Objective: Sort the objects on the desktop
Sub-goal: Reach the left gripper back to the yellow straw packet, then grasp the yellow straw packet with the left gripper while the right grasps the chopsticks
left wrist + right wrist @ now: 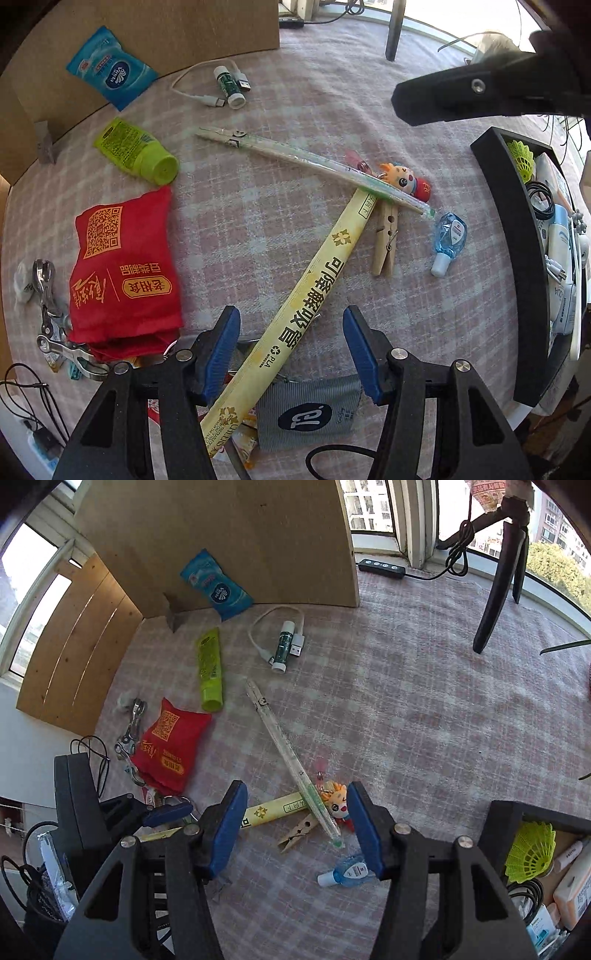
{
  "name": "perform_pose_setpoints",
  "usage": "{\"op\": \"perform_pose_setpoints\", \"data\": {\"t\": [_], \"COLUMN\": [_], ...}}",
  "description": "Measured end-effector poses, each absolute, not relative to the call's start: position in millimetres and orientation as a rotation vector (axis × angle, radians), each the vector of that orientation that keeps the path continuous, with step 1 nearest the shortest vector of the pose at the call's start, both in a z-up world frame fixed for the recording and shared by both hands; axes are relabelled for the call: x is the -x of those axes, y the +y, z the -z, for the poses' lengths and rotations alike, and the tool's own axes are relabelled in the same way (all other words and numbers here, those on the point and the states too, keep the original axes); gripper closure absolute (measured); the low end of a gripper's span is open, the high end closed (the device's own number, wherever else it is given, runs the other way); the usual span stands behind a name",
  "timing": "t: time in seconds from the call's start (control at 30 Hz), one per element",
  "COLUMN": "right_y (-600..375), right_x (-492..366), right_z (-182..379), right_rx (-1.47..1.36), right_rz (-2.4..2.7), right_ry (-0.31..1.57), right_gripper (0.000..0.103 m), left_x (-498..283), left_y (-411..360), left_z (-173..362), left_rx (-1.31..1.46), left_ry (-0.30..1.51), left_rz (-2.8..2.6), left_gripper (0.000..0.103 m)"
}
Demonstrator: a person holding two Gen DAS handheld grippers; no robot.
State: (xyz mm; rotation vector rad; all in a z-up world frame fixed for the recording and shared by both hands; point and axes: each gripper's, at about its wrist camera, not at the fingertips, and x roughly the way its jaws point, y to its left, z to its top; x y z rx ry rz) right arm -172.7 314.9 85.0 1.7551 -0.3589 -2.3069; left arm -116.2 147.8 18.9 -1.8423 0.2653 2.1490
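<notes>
Loose objects lie on the checked tablecloth. My left gripper (291, 350) is open, its jaws either side of the long yellow paper straw sleeve (303, 291). My right gripper (295, 830) is open and empty above a wooden clothespin (297, 832), a small blue sanitizer bottle (345, 875) and a cartoon doll keychain (334, 799). A clear-wrapped chopstick pack (314, 162) lies across the sleeve. A red packet (125, 266), a green tube (136, 151), a blue tissue pack (110, 70) and a white cable with a small green bottle (229, 86) lie further off.
A black tray (517, 258) at the right holds a green shuttlecock (530, 851), cables and boxes. A cardboard panel (221, 535) stands at the back. Metal clips (51, 317) lie at the left. A grey pouch (310, 413) lies under my left gripper. A tripod leg (498, 579) stands far right.
</notes>
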Motion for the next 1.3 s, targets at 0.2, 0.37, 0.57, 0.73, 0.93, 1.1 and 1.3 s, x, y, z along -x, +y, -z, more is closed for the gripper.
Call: {"op": "perform_pose_setpoints", "data": {"t": [0.2,0.37,0.57,0.73,0.93,1.1,1.3], "right_y": [297.9,288.3,275.8,270.6,289.8,309.0,331.4], "right_x": [205.1,217.9,224.1,225.7,224.1,219.0,201.0], "right_z": [-49.9,-26.2,-10.1,-9.0,-10.1,-22.0,-41.5], "right_rx": [-1.820,-1.866,-1.892,-1.877,-1.850,-1.822,-1.786], "right_rz": [2.206,2.159,2.135,2.189,2.207,2.233,2.241], "right_ry": [-0.336,-0.299,-0.223,-0.113,-0.239,-0.340,-0.427], "right_gripper": [0.064,0.064,0.067,0.085,0.088,0.090,0.091], "left_x": [122.7,124.0,122.6,121.0,114.8,98.6,91.7], "left_y": [146.7,145.4,144.8,145.2,143.6,151.2,148.3], "left_z": [-9.2,-2.8,1.8,2.9,0.9,-14.8,-30.2], "left_rx": [1.854,1.873,1.888,1.895,1.898,1.878,1.854], "left_ry": [0.228,0.206,0.203,0.193,0.171,0.149,0.072], "left_rz": [-2.167,-2.164,-2.172,-2.173,-2.185,-2.210,-2.239], "left_gripper": [0.057,0.064,0.077,0.081,0.087,0.093,0.093]}}
